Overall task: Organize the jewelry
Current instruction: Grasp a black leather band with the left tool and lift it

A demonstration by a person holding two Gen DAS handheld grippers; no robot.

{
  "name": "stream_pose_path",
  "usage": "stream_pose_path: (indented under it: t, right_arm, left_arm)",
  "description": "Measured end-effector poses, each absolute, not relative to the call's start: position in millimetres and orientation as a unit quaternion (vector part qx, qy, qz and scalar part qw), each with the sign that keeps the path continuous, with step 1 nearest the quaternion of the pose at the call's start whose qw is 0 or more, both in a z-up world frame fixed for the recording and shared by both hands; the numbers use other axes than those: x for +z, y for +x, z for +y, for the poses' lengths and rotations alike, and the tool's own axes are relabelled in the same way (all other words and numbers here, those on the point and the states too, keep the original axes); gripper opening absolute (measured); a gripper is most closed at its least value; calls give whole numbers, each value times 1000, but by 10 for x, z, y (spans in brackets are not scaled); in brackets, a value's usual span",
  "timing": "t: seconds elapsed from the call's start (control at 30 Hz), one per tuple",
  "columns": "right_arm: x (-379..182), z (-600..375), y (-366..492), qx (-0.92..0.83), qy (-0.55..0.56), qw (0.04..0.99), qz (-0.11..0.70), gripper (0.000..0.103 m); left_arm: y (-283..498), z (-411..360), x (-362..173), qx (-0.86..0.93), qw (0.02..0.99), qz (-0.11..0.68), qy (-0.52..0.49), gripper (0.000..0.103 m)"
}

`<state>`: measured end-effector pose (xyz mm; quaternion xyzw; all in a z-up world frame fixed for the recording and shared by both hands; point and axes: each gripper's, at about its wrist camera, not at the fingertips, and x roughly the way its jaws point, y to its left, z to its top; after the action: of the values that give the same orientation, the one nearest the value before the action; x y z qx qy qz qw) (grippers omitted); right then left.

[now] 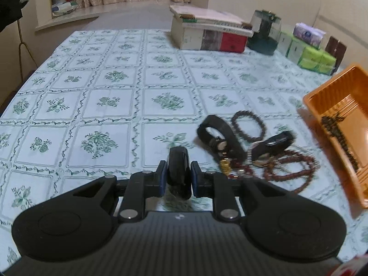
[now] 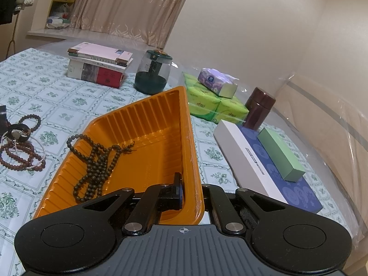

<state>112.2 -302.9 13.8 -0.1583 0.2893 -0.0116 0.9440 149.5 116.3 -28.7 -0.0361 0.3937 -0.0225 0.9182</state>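
In the left wrist view my left gripper [image 1: 178, 169] is shut on a black band [image 1: 178, 161], held edge-on between the blue pads above the flowered tablecloth. To its right lies a jewelry pile: a black watch [image 1: 216, 135], a dark bead bracelet [image 1: 248, 126] and a reddish bead string [image 1: 296, 170]. The orange tray [image 1: 331, 105] stands beyond the pile. In the right wrist view my right gripper [image 2: 192, 193] is shut on the near right wall of the orange tray [image 2: 147, 124]; its outer finger is hidden behind the wall. A dark bead necklace [image 2: 99, 161] lies in the tray.
At the back of the table are stacked books [image 1: 207, 32], a dark green glass jar [image 2: 151, 73], green tissue packs [image 2: 207, 105] and a brown canister [image 2: 260, 108]. A flat blue-and-white box [image 2: 253, 161] carrying a green box [image 2: 280, 154] lies right of the tray.
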Motion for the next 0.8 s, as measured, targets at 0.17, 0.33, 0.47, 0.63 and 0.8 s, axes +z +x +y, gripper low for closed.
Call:
stream_pose_path:
  t: [0.17,0.33,0.47,0.63,0.8]
  right_arm:
    - [136,-3032,1120,-11,-159,944,290,4]
    - [135,-3036,1117,-11,-158,944,289,4]
    - [131,-3034,1112,-11,-157,945,288,4]
    - [123,-3039,1111,-11,-154,945,287,4]
    - [115,-3045,1109,-9,-153,946,287,4]
  left_arm:
    - [1385,1073,-219,-21,922,386,-34,19]
    - [1302,1010,-122,-24,926,376,-40,19]
    - [1261,853,5,-42,930,362,-39,19]
    - [1263,484,147,-90,932,350,-35,19]
    - [1288,-40,210,-158,924,347,-36,19]
